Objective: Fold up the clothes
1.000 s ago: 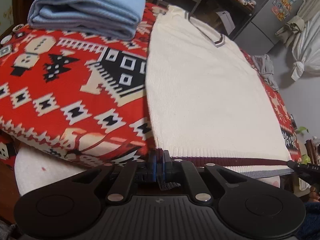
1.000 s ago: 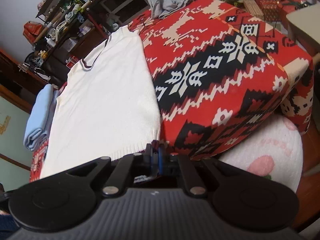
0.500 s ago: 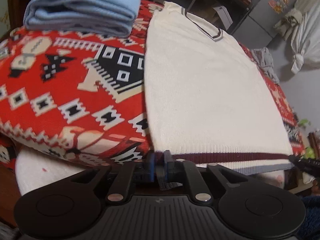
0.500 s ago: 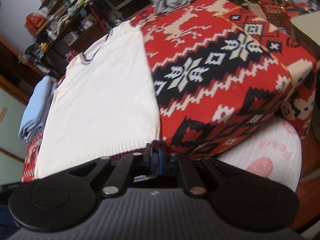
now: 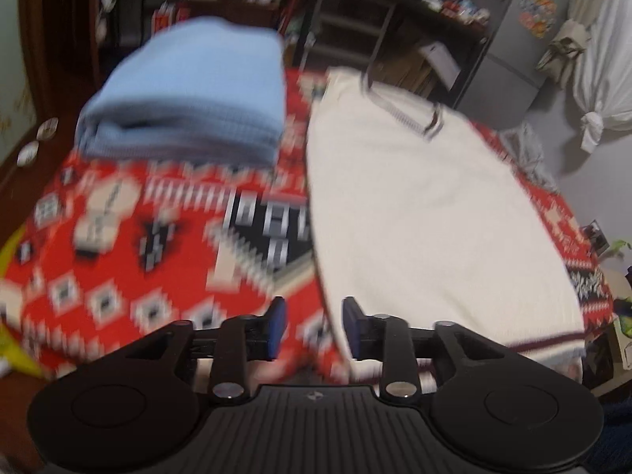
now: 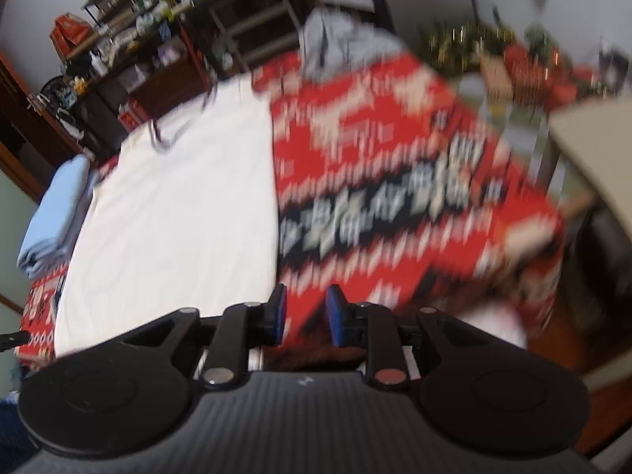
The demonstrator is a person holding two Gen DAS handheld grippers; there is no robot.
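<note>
A cream knit sweater with a dark-striped V-neck and a maroon hem stripe lies flat on a red patterned blanket. The same sweater shows in the right wrist view. My left gripper hovers above the sweater's near left hem corner, its jaws opening with nothing between the blue pads. My right gripper hangs above the near right hem corner, jaws also opening and empty. Both views are motion-blurred.
A folded light-blue garment sits at the far left of the blanket. A grey garment lies crumpled at the far right corner. Cluttered shelves stand behind the bed, and a beige table edge is at the right.
Both grippers let go of the sweater's hem corners, their jaws parted, and both rose away from the bed edge. The sweater stays flat.
</note>
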